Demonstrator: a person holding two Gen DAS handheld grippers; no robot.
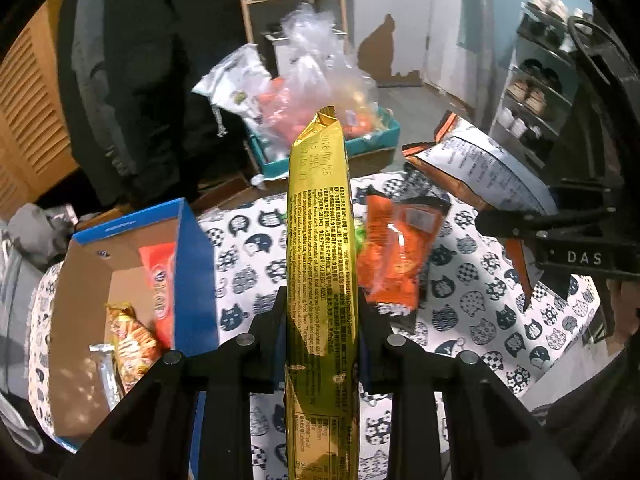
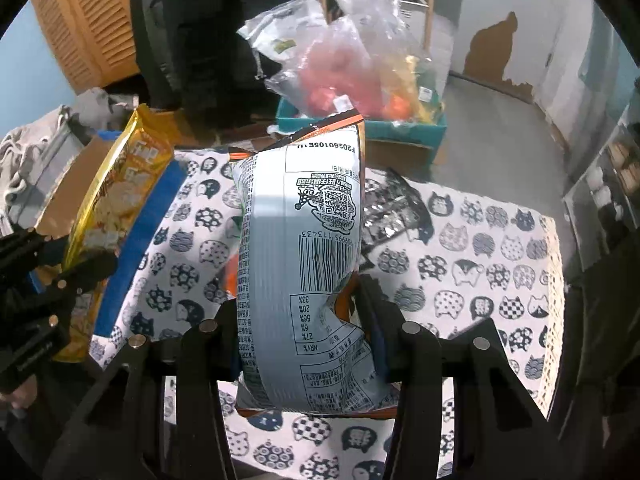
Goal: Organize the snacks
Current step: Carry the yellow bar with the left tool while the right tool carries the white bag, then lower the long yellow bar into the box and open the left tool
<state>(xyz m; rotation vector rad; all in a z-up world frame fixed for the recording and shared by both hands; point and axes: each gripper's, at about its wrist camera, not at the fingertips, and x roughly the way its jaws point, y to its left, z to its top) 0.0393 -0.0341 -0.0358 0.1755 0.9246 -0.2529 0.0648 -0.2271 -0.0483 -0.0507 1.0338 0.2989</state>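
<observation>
1. My left gripper (image 1: pixel 320 344) is clamped on a tall gold snack packet (image 1: pixel 320 248), pinching it edge-on across its lower half, so most of the packet stands free above the jaws.
2. My right gripper (image 2: pixel 304 332) is closed on a puffy grey-backed snack bag (image 2: pixel 300 240), which dents where the jaws bite into it; its barcode side faces the camera.
3. Both packets hang in the air above the worktop (image 1: pixel 480 304) with its cat-print cloth.
4. Just left of the gold packet sits the blue cardboard box (image 1: pixel 196 264), open, with an orange packet (image 1: pixel 162 280) and a few other snacks already inside. I judge this to be where both bags go.
5. One orange bag (image 1: pixel 396 256) lies on the cloth between my two grippers, not yet sorted.
6. Risks as I see them: the gold packet is gripped on a thin edge and could swivel or slide out if I swing quickly. The puffy bag could burst or slip, since air-filled film gives under pressure. The two grippers are near each other, so moving both toward the box at once could knock them together, or catch a bag on the box wall.
</observation>
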